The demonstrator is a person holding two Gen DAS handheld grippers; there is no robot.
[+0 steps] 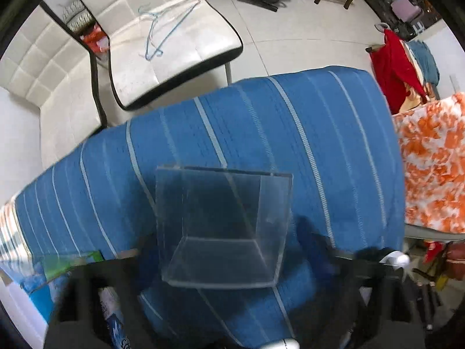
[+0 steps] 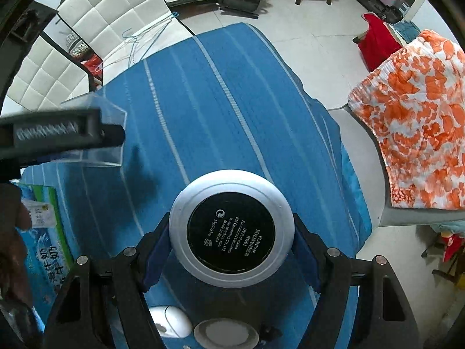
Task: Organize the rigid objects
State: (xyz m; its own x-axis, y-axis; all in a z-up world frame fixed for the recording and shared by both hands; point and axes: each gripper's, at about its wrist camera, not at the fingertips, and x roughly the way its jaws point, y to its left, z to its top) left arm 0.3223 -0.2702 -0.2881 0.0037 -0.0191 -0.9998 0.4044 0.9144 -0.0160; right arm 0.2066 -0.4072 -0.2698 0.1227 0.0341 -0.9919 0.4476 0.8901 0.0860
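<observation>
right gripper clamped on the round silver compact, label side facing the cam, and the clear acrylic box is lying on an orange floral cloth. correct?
One thing is off: the clear acrylic box is over the blue striped cloth, not the orange floral cloth, which lies off to the side, as the left wrist view shows. The right gripper is indeed shut on the round silver compact, label toward the camera.

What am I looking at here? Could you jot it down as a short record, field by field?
Surface: blue striped cloth
Right hand-held gripper: shut on a round cosmetics compact, label facing the camera
Left hand-held gripper: at a clear acrylic box; grip unclear
Box contents: empty
Nearby: green and blue carton, white mouse-like item
Background: white chair with blue hanger
</observation>
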